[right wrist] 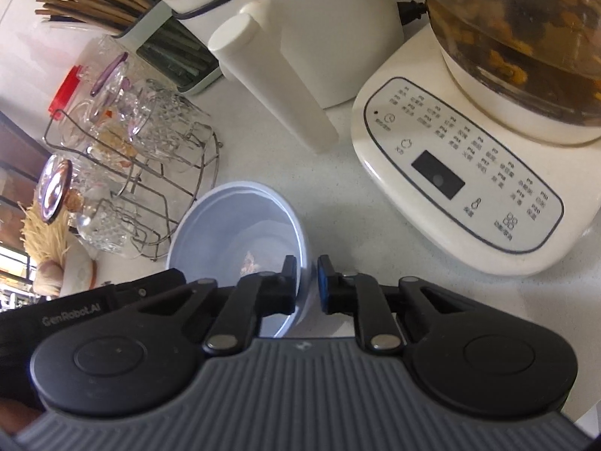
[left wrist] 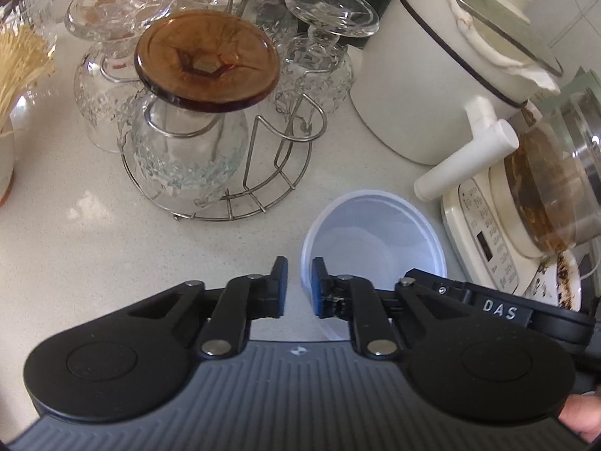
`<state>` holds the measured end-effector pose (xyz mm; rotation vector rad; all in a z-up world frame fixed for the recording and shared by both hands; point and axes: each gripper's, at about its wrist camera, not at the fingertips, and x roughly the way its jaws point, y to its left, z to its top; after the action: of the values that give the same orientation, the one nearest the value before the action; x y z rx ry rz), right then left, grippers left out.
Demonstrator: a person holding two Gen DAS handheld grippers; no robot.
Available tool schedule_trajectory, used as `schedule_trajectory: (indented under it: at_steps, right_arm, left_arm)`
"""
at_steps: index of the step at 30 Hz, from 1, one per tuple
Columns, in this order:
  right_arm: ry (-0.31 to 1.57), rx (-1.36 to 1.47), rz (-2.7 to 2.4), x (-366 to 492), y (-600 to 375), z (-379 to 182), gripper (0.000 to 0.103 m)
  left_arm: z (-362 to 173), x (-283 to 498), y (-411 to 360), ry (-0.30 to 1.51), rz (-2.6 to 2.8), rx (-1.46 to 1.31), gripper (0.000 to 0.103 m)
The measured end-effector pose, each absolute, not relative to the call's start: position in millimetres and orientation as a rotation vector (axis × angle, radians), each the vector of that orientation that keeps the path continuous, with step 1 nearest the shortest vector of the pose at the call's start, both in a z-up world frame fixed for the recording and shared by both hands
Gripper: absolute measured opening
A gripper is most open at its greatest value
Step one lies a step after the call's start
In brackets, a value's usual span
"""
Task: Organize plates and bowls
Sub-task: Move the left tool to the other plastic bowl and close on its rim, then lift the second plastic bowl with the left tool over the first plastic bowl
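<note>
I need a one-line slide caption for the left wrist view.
Left gripper fingers close on the near rim of a white bowl, beside a wire rack of upturned glasses.

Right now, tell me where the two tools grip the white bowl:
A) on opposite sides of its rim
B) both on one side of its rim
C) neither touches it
A: the left tool pinches the white bowl at its left rim, the right tool at its right rim.
</note>
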<state>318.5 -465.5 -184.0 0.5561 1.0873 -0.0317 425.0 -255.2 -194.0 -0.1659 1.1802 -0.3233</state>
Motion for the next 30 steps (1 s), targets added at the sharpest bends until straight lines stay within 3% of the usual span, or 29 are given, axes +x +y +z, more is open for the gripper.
schedule_trajectory:
  at_steps: [12, 30]
  right_arm:
    - [1.097, 0.54, -0.021, 317, -465, -178, 0.013]
    - [0.998, 0.538, 0.024, 281, -451, -114, 0.013]
  left_arm:
    - [-177, 416, -256, 1.151, -0.349, -0.208, 0.007]
    - [-109, 376, -229, 1.046, -0.385, -0.217, 0.007]
